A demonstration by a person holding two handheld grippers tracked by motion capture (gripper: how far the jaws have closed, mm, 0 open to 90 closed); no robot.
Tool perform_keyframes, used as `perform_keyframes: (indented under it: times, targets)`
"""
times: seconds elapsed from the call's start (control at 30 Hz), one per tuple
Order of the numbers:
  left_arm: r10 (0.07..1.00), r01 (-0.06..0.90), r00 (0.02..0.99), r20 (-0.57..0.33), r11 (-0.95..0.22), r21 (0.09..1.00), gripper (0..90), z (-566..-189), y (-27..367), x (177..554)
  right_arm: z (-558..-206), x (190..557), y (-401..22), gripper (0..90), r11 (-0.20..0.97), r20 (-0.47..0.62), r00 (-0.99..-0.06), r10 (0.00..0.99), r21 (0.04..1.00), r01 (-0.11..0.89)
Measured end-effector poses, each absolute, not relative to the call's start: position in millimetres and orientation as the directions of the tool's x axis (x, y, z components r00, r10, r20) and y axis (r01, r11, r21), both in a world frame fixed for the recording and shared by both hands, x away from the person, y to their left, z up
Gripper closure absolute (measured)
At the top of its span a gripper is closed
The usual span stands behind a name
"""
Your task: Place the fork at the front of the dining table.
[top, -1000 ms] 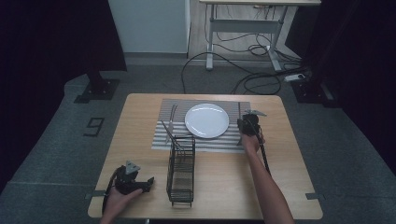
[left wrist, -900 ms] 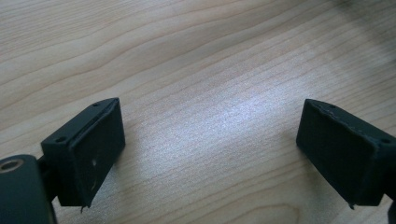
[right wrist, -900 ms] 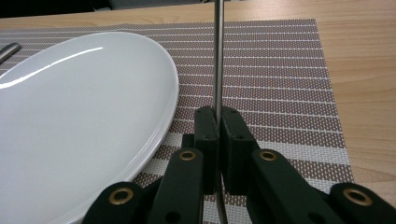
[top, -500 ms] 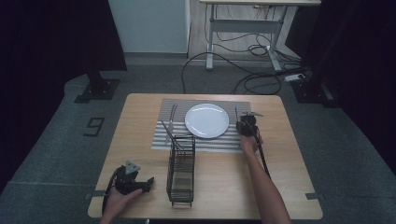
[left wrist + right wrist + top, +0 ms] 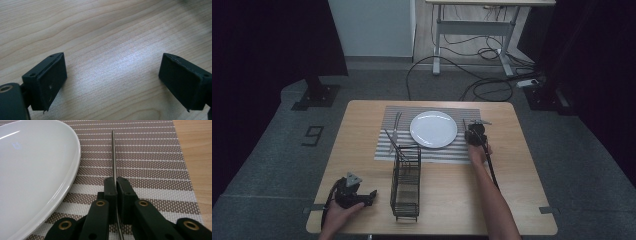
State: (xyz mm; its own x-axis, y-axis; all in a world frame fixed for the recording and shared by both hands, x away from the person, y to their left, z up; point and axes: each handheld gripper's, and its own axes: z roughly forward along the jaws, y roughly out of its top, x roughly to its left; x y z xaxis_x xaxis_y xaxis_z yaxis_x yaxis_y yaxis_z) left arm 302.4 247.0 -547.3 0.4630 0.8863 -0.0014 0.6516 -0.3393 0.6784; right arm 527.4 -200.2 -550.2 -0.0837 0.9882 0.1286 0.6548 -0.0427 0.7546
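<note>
A thin metal utensil [image 5: 114, 157] is clamped between the closed jaws of the right gripper [image 5: 116, 185]; seen edge-on in the right gripper view, it cannot be told whether it is a knife or something else. It is held low over the striped mat [image 5: 150, 157], just beside the right rim of the white plate [image 5: 32, 170], its length running toward the table's far edge. In the high view the right gripper [image 5: 475, 134] is seen at the right edge of the mat [image 5: 384, 145], near the far right part of the table [image 5: 522, 200].

The plate [image 5: 433, 129] is set on the mat toward the far edge. A fork [image 5: 396, 126] is laid on the mat left of the plate. A wire rack [image 5: 406, 182] is stood in the middle of the table, its far end touching the mat's near edge.

The left gripper [image 5: 353, 192] is rested near the near left corner, well apart from the rack. In the left gripper view its jaws are spread wide over bare wood [image 5: 105, 37], with nothing held between them.
</note>
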Motion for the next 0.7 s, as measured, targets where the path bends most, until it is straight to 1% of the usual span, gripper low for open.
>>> perform_keyframes:
  times: [0.17,0.37,0.53,0.7]
  targets:
    - [0.886,0.651,0.464,-0.002,-0.340,0.678,7.8,-547,247,302,-551,528,-199,85.0,-0.042,0.129,-0.087,0.988,0.758,0.651]
    - [0.886,0.651,0.464,-0.002,-0.340,0.679,7.8,-547,247,302,-550,526,-201,74.3,-0.039,0.140,-0.103,0.985,0.757,0.652]
    - [0.886,0.651,0.465,-0.001,-0.341,0.678,7.8,-547,247,302,-548,521,-210,73.0,-0.043,0.145,-0.105,0.984,0.761,0.647]
    - [0.886,0.651,0.464,-0.001,-0.340,0.678,7.8,-547,247,302,-546,515,-221,73.3,-0.075,0.171,-0.093,0.981,0.771,0.632]
